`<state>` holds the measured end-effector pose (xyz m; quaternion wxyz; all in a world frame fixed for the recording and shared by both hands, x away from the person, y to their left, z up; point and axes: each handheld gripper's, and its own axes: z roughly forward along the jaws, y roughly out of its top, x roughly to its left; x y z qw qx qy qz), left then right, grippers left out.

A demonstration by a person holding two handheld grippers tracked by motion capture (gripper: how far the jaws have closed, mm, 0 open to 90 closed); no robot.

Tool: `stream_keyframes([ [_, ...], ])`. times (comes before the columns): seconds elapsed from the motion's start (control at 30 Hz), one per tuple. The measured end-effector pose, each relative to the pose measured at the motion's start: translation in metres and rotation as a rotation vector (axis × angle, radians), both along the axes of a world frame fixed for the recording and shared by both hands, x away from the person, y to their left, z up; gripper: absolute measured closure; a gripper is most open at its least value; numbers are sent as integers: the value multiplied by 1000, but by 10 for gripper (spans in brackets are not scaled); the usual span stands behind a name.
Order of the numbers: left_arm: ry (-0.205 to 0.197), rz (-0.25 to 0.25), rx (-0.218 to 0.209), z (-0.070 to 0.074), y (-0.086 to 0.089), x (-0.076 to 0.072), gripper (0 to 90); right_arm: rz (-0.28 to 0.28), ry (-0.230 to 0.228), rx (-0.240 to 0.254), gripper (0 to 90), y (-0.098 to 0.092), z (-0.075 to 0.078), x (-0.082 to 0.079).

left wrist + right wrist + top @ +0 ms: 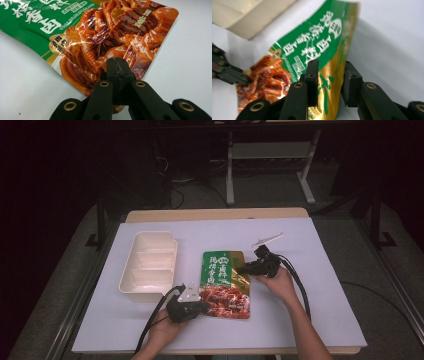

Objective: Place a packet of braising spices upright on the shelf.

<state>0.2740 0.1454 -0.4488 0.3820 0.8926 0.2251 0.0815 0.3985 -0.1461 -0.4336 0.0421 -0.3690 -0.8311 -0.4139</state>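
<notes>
A food pouch point(225, 282), green at its far end with a picture of red braised meat at its near end, lies in the middle of the white table. My left gripper point(201, 306) is shut on the pouch's near left corner; in the left gripper view the closed jaws pinch the pouch point(100, 32) at its printed edge point(117, 72). My right gripper point(246, 269) stands open at the pouch's right side. In the right gripper view the pouch's point(312, 47) gold edge runs between the parted jaws point(329, 75). The left gripper's fingers point(229, 75) show at that view's left.
A cream tray point(148, 265) with three compartments sits left of the pouch, its rim point(244, 15) also in the right gripper view. The white table cover point(310, 320) is bare to the right and front. Cables trail from both grippers toward the near edge.
</notes>
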Motion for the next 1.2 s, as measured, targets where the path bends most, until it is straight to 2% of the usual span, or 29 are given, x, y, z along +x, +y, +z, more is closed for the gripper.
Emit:
stream_keyframes([
  [0.33,-2,3,0,0,0,0,899,-28,53,18,709,-1,-21,5],
  [0.43,-3,2,-1,0,0,0,899,-37,61,36,750,-2,-24,7],
  [0.53,-2,2,-2,0,0,0,899,-34,54,39,827,-2,-21,5],
  [0.6,-3,2,-1,0,0,0,899,-15,43,79,871,-4,-16,3],
  [0.67,-3,2,-2,0,0,0,899,8,16,98,867,-2,-10,0],
  [0.77,-4,3,-1,0,0,-1,899,45,2,71,804,6,-9,-3],
  [0.9,-5,3,-2,0,0,-1,898,39,47,57,765,11,-20,1],
  [1.03,0,5,-12,-1,1,0,898,25,56,57,823,13,-26,2],
  [1.1,-3,9,-15,-1,1,-1,898,23,49,62,873,13,-26,3],
  [1.2,1,9,-16,-1,1,-1,882,21,42,59,888,14,-22,1],
])
